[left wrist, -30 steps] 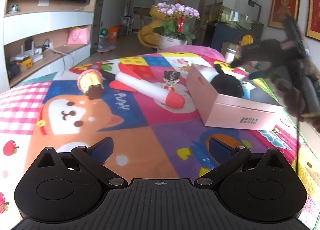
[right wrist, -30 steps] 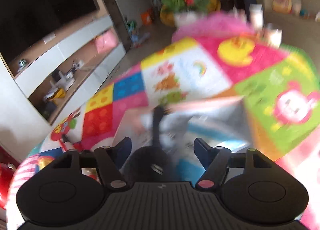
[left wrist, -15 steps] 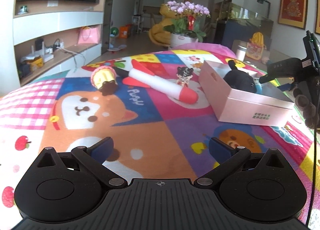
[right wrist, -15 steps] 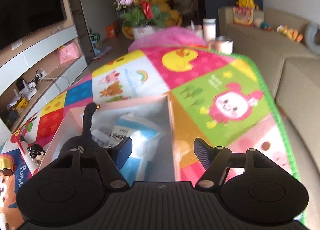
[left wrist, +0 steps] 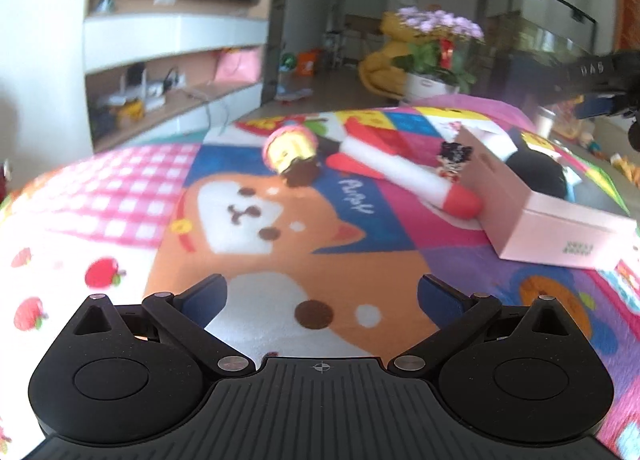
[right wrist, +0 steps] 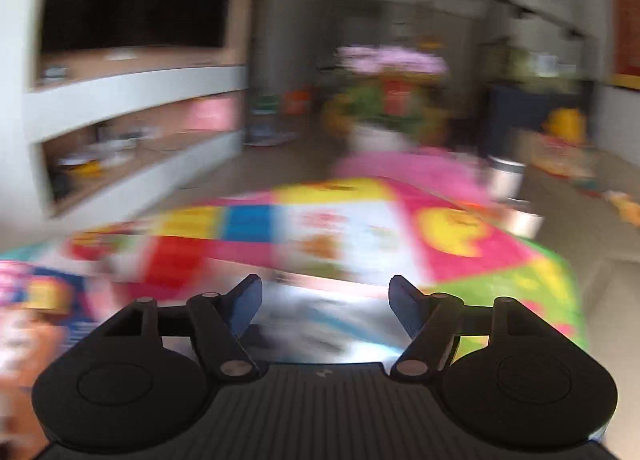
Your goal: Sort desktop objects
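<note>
Left gripper (left wrist: 320,292): spread wide, nothing between the pads, hovering low over the mat (left wrist: 280,260), aimed across at the toys. Right gripper (right wrist: 325,300): jaws apart, empty; view smeared by motion, so what sits under the tips can't be resolved beyond mat (right wrist: 460,244) and a pale blur. In the left view, seen only as a dark shape at the upper right edge, above the far end of the box (left wrist: 560,236).

Box on the right side of the mat, open top, already holding a black plush (left wrist: 536,176) plus something pale, not identifiable.

Still loose on the mat:
- cupcake toy (left wrist: 292,156), on its side, just left of the rocket
- rocket plush (left wrist: 416,180), lying diagonal, red nose touching or nearly touching the box wall
- figurine (left wrist: 452,160), upright, wedged between rocket and box

Likely next: one of these three into the box.

Risks:
- Figurine small, top-heavy, tight against two neighbours. Wide jaws coming in likely clip rocket or box wall first and tip it.
- Rocket long and soft. Off-centre pinch means droop, tail dragging cupcake or figurine.
- Cupcake rounded, on its side. Could roll away under a one-pad touch.
- Box looks light. Sideways nudge from rocket nose may slide it.
- Both grippers converging near the box: collision risk.
- Blur on the right: aim is poor until steady.
</note>
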### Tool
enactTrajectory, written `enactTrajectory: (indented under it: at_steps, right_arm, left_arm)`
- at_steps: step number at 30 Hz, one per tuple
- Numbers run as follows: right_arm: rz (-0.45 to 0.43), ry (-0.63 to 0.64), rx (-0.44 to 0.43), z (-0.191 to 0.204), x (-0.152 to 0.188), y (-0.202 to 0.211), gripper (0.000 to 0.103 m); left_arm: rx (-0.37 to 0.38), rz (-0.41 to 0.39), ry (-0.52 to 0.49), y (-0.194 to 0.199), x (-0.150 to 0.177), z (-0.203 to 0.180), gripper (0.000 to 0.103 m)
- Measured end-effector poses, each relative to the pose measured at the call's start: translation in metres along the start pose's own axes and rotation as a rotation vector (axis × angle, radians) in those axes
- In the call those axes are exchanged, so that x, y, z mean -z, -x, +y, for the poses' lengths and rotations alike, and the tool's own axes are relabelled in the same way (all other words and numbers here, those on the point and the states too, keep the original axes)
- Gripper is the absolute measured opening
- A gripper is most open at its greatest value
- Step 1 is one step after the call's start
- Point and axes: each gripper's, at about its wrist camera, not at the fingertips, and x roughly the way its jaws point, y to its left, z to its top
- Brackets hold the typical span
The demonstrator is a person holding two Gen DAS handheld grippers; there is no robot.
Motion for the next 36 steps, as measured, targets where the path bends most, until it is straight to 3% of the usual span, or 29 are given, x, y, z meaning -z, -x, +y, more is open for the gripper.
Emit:
enactTrajectory:
  at_steps: [2,4,8,12,15,19,22,23,25,27,33,36]
  right_arm:
    - [0.103,0.011,-0.108,0.028,-0.009,-0.017,0.071]
    - [0.187,0.043,-0.121,0.054,-0.012,-0.043,0.068]
    - [0.258,0.154,-0.012,0.087,-0.008,-0.09,0.055]
    - [0.281,0.248,0.087,0.104,-0.007,-0.099,0.039]
    - [0.281,0.232,0.071,0.098,-0.008,-0.078,0.002]
    - [0.233,0.278,-0.035,0.103,-0.014,-0.03,0.002]
    - [0.2,0.335,-0.045,0.115,-0.02,-0.02,0.006]
    - [0.198,0.334,-0.036,0.119,-0.022,-0.025,0.007]
    - [0.201,0.321,-0.014,0.124,-0.025,-0.045,0.027]
    - [0.21,0.307,0.014,0.129,-0.025,-0.07,0.037]
    - [0.292,0.31,0.086,0.147,-0.02,-0.151,0.037]
    - [0.376,0.328,0.111,0.151,-0.013,-0.181,0.037]
  left_arm:
    - [0.019,0.014,0.036,-0.002,0.0,0.007,0.103]
    - [0.053,0.016,0.063,-0.002,0.001,0.012,0.103]
    - [0.095,0.02,0.078,-0.004,0.002,0.015,0.103]
    - [0.13,-0.001,0.081,-0.001,0.004,0.016,0.103]
    - [0.156,-0.028,0.07,0.004,0.004,0.014,0.103]
    - [0.171,-0.049,0.017,0.008,0.004,0.004,0.103]
    - [0.185,-0.044,-0.009,0.008,0.005,-0.001,0.103]
    - [0.181,-0.045,-0.014,0.008,0.006,-0.003,0.103]
    - [0.184,-0.046,-0.008,0.009,0.006,-0.002,0.103]
    - [0.187,-0.038,0.014,0.007,0.006,0.001,0.103]
    - [0.191,-0.028,0.059,0.004,0.005,0.008,0.103]
    - [0.194,-0.03,0.063,0.005,0.005,0.01,0.103]
